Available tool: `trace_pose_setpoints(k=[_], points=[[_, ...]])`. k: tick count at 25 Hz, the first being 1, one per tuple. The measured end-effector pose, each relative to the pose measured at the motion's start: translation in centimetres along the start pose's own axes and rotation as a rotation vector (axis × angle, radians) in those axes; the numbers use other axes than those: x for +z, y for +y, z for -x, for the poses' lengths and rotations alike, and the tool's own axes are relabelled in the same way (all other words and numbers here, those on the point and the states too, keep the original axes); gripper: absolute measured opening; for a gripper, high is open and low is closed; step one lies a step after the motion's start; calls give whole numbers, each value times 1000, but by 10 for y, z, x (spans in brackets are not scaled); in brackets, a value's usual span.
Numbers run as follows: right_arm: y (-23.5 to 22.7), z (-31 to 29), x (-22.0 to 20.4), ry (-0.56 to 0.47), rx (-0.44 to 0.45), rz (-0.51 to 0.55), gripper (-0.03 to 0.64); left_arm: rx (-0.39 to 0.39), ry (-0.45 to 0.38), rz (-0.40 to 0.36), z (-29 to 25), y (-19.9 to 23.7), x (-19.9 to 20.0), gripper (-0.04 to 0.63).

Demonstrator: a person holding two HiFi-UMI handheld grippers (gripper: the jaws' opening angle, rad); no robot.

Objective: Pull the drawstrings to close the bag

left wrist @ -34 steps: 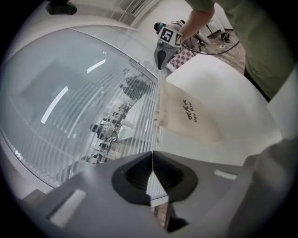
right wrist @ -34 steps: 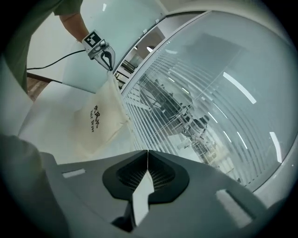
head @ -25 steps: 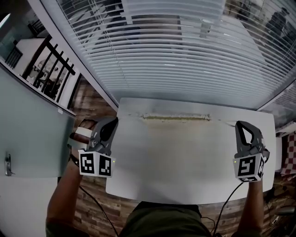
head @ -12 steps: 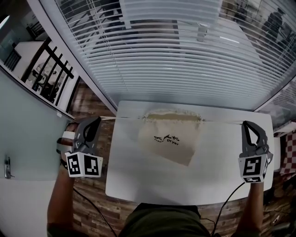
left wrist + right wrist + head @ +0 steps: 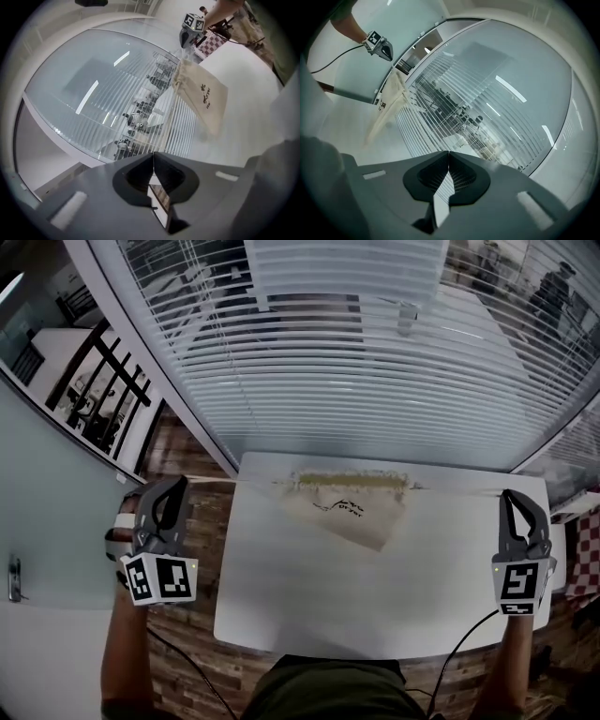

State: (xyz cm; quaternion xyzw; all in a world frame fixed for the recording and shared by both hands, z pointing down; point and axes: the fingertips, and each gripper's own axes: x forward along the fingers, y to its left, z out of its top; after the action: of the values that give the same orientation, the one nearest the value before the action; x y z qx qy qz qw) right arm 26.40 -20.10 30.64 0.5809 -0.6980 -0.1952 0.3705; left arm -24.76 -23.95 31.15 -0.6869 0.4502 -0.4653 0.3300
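A cream drawstring bag (image 5: 349, 508) with dark print hangs over the far side of the white table (image 5: 375, 596), its gathered mouth (image 5: 352, 482) stretched along the far edge. A taut drawstring (image 5: 234, 480) runs left to my left gripper (image 5: 174, 484), which is off the table's left edge. Another drawstring (image 5: 459, 490) runs right to my right gripper (image 5: 515, 495). In the left gripper view the jaws (image 5: 153, 154) are shut and the bag (image 5: 206, 101) hangs ahead. The right gripper's jaws (image 5: 448, 152) are shut too, with the bag (image 5: 391, 105) far off.
White window blinds (image 5: 356, 362) rise right behind the table's far edge. A wood-look floor (image 5: 187, 456) lies to the left beside a glass partition (image 5: 56, 521). A checked cloth (image 5: 586, 554) shows at the far right.
Both grippers have moved outward, the left more. The bag's body has swung up toward the far edge and its mouth has gathered narrower.
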Motion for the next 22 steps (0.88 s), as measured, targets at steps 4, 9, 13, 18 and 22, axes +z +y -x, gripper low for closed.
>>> trace_pose_setpoints(k=[4, 9, 13, 18, 22], points=[[-8, 3, 3, -15, -13, -20, 15, 41, 33, 22, 2, 11, -3, 9], [-11, 6, 2, -32, -16, -53, 15, 46, 39, 87, 4, 17, -15, 9], [-14, 8, 4, -47, -26, -81, 15, 54, 25, 250, 10, 26, -18, 9], [-17, 7, 8, -53, -30, -101, 15, 66, -14, 342, 13, 32, -16, 9], [-20, 7, 14, -74, -35, -113, 15, 101, -50, 303, 15, 38, -5, 11]])
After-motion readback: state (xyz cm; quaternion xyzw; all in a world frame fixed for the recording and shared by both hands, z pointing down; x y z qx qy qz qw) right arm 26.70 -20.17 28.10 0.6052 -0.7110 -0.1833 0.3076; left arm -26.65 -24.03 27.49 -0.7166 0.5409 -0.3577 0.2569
